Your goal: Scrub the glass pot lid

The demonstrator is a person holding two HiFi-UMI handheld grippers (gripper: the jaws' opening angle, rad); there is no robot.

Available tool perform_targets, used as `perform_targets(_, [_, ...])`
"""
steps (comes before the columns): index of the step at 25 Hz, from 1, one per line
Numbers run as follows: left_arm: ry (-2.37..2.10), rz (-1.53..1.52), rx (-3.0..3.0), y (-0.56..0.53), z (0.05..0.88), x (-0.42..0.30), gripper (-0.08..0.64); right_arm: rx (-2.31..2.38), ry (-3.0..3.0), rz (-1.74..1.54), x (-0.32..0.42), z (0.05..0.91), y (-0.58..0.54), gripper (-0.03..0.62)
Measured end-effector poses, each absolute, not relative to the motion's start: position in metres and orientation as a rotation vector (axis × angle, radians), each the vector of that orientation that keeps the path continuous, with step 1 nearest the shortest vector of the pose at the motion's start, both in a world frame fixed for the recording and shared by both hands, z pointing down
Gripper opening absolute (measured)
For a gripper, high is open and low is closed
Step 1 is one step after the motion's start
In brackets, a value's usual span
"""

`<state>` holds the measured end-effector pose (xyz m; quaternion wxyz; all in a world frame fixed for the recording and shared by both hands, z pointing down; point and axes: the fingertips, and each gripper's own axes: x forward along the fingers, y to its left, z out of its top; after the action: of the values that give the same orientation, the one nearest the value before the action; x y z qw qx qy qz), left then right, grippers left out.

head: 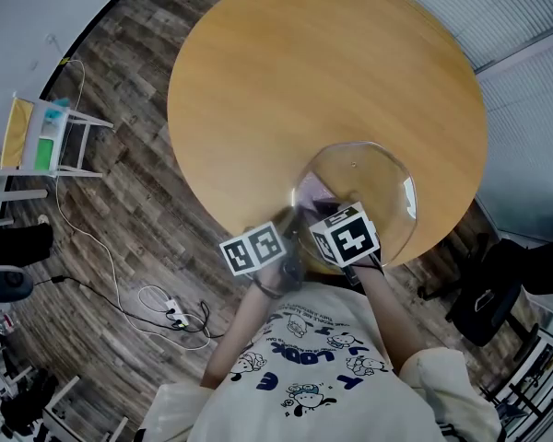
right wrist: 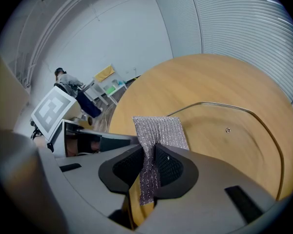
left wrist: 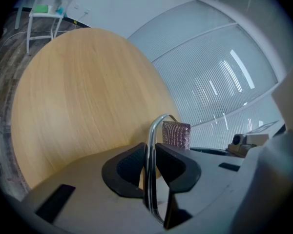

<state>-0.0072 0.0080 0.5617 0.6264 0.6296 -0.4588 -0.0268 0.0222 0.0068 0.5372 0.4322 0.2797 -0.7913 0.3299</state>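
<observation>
Your left gripper (left wrist: pixel 147 165) is clamped on the glass pot lid's (left wrist: pixel 155 125) rim; your right gripper (right wrist: pixel 149 167) pinches a mesh scrubber (right wrist: pixel 160 129). The lid is at the counter's (head: pixel 323 72) five o'clock edge, near side hidden behind marker cubes (head: pixel 347 235).

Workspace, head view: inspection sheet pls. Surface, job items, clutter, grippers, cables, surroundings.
Surface: round wooden table.
Job's things: glass lid at the table's near edge; mesh pad.
Clutter: nothing seen.
Grippers: left gripper shut on the lid's rim; right gripper shut on the pad.
Cables: white cable and power strip on the plank floor.
Surroundings: white rack, black chair.
</observation>
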Motion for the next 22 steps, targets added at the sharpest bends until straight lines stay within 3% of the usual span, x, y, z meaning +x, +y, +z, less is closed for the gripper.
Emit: perform_targets(22, [-1.047, -0.059, 1.455, 0.006, 0.56, -0.007, 0.074, 0.832, -1.935, 0.586, 0.044, 0.541, -0.032, 0.075])
